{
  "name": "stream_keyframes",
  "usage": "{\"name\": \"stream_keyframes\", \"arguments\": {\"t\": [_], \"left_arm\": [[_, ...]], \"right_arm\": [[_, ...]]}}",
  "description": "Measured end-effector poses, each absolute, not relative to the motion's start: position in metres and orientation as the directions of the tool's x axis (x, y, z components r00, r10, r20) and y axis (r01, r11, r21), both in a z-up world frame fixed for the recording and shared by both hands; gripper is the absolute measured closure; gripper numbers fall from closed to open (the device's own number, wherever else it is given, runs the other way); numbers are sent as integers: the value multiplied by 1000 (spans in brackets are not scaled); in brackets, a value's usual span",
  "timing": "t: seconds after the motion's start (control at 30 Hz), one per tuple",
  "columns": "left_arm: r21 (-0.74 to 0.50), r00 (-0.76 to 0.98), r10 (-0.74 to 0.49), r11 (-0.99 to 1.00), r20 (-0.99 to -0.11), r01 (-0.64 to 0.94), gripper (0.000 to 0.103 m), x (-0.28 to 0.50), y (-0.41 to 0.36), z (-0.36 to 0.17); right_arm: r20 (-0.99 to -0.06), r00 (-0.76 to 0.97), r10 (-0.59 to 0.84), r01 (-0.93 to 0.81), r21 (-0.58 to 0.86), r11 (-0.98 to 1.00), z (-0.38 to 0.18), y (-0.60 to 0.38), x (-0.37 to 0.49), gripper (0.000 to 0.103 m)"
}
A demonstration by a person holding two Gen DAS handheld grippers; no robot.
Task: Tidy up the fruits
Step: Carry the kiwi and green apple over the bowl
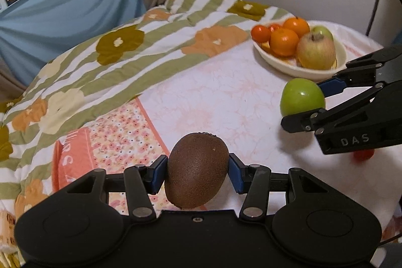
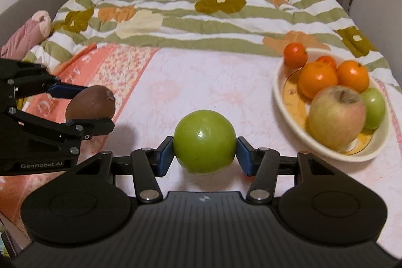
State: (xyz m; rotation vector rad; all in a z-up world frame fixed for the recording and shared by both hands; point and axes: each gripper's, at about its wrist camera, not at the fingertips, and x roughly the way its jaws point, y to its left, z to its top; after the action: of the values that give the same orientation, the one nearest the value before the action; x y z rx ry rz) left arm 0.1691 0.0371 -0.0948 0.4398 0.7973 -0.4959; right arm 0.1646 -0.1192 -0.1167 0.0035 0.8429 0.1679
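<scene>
My left gripper (image 1: 198,171) is shut on a brown kiwi (image 1: 197,170) and holds it above the pink cloth. It also shows at the left of the right wrist view (image 2: 85,106) with the kiwi (image 2: 90,103). My right gripper (image 2: 204,151) is shut on a green apple (image 2: 204,141), also in the left wrist view (image 1: 302,97). A cream bowl (image 2: 281,102) at the right holds oranges (image 2: 317,82), a yellow-red apple (image 2: 336,117) and a green apple (image 2: 375,107). The bowl also shows in the left wrist view (image 1: 276,62).
A floral green-striped quilt (image 2: 201,16) covers the far half of the surface. A pink patterned cloth (image 2: 201,87) lies under the grippers. A small red fruit (image 1: 363,155) peeks out below the right gripper. A pink stuffed item (image 2: 27,34) lies at the far left.
</scene>
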Motion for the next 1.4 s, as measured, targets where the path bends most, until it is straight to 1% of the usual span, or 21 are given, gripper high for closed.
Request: {"name": "stream_keyframes", "arguments": {"t": [0.27, 0.5, 0.63, 0.97, 1.4], "left_arm": [[180, 633, -258, 821, -730, 542, 48, 162, 14, -61], [170, 655, -284, 824, -701, 540, 48, 167, -27, -38], [164, 656, -295, 823, -695, 543, 48, 172, -54, -33], [127, 647, -288, 848, -706, 515, 48, 197, -118, -43], [76, 625, -224, 906, -747, 416, 48, 238, -164, -75]], "right_arm": [[-709, 690, 145, -137, 68, 988, -78, -152, 151, 35], [-682, 719, 131, -121, 62, 991, -50, -193, 150, 35], [-668, 734, 123, -114, 58, 992, -40, -222, 154, 35], [-660, 741, 121, -114, 55, 992, -33, -290, 172, 35], [-684, 704, 193, -192, 79, 978, -53, -338, 207, 35]]}}
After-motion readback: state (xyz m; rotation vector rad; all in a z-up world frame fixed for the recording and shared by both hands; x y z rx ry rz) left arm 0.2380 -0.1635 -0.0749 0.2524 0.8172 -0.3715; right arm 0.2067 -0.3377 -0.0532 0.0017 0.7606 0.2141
